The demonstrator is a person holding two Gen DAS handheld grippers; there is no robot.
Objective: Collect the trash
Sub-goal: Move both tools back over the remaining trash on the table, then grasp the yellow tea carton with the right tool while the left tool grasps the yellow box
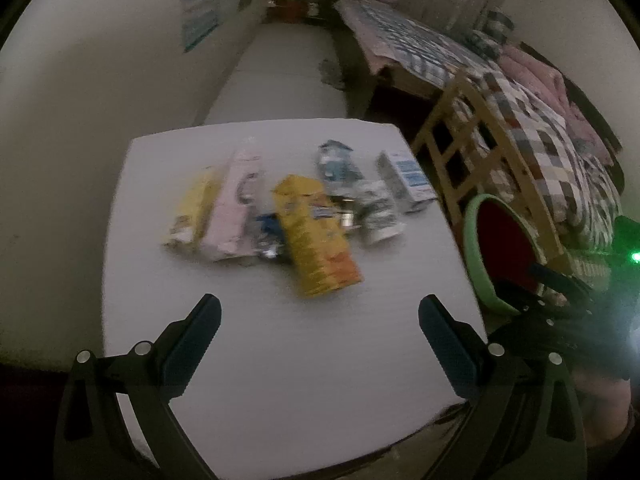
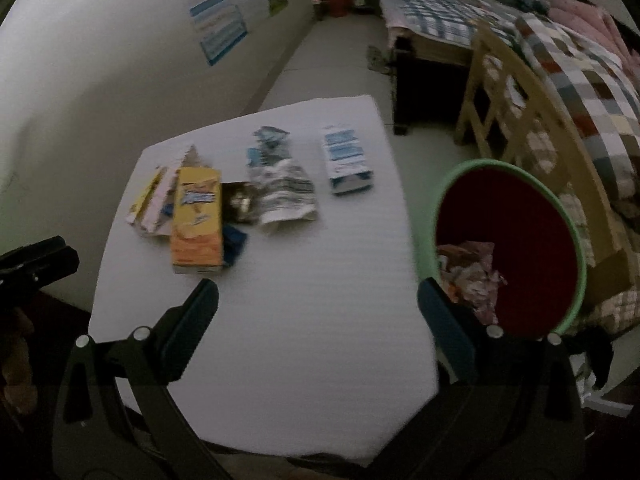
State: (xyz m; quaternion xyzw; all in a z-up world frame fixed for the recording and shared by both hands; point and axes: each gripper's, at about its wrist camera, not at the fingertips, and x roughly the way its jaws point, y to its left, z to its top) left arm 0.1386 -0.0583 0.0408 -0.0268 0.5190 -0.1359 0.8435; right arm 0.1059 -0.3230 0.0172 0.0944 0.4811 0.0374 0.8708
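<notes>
White table (image 2: 304, 320) strewn with trash, orange box (image 2: 197, 220) lettering too blurred to read, blue-and-white carton (image 2: 346, 160), right view alone shows wrappers (image 2: 472, 276) inside green-rimmed bin (image 2: 576, 248) beside table, left gripper (image 1: 320, 312) and right gripper (image 2: 318, 298) jaws spread, empty

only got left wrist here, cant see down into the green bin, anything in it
Observer: Yes, the green bin already holds crumpled wrappers against its near wall.
Operator: is the white and blue carton closed
Observer: No, the white and blue carton lies with its near end open.
Operator: right gripper holding anything
Observer: No, the right gripper has its jaws wide apart and empty, over bare table.
</notes>
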